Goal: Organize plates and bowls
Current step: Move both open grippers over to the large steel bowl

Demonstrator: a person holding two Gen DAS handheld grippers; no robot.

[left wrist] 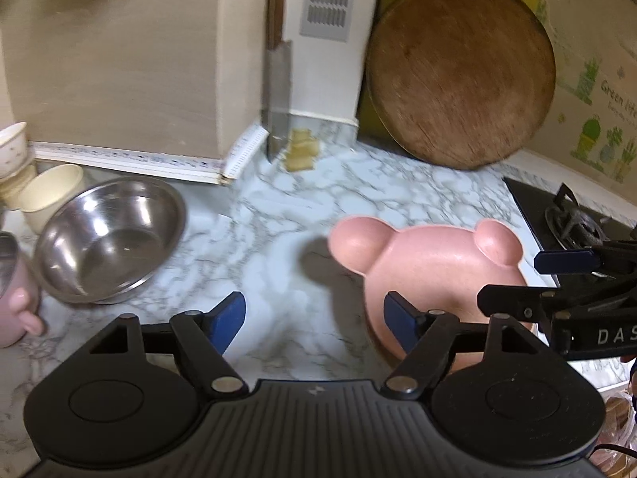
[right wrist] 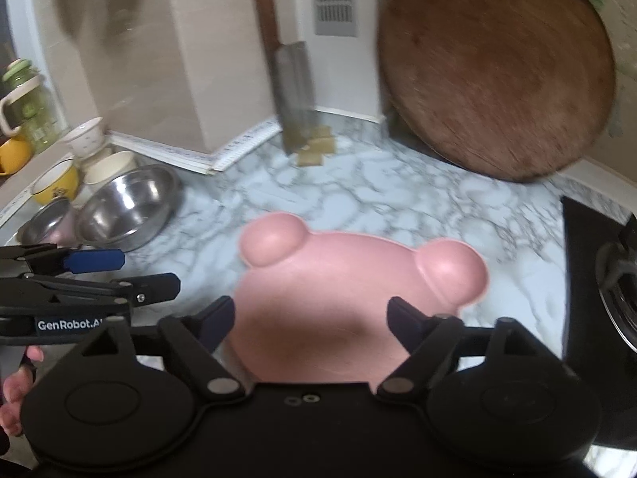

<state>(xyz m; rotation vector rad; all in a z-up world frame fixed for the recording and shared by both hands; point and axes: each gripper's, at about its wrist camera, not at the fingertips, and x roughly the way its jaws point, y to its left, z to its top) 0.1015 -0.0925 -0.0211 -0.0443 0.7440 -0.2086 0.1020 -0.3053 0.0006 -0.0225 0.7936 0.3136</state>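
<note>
A pink bear-shaped plate [left wrist: 430,275] lies flat on the marble counter [left wrist: 278,215], ears pointing toward the back wall. My left gripper [left wrist: 314,316] hovers open just left of the plate, with nothing between its blue pads. My right gripper [right wrist: 310,314] hangs open above the pink plate [right wrist: 338,290], its pads clear of the plate. A steel bowl [left wrist: 107,239] sits at the left, beside a pink bowl [left wrist: 16,302] with a steel liner. Each gripper shows in the other's view, the right gripper [left wrist: 529,279] and the left gripper [right wrist: 131,271].
A round wooden cutting board [left wrist: 462,75] leans on the back wall, and a cleaver [left wrist: 278,95] stands in the corner. A black gas stove [left wrist: 565,219] is at the right. A cream cup [left wrist: 51,195], a white bowl [left wrist: 12,143], a yellow cup [right wrist: 55,183] and a green jar [right wrist: 28,107] crowd the left.
</note>
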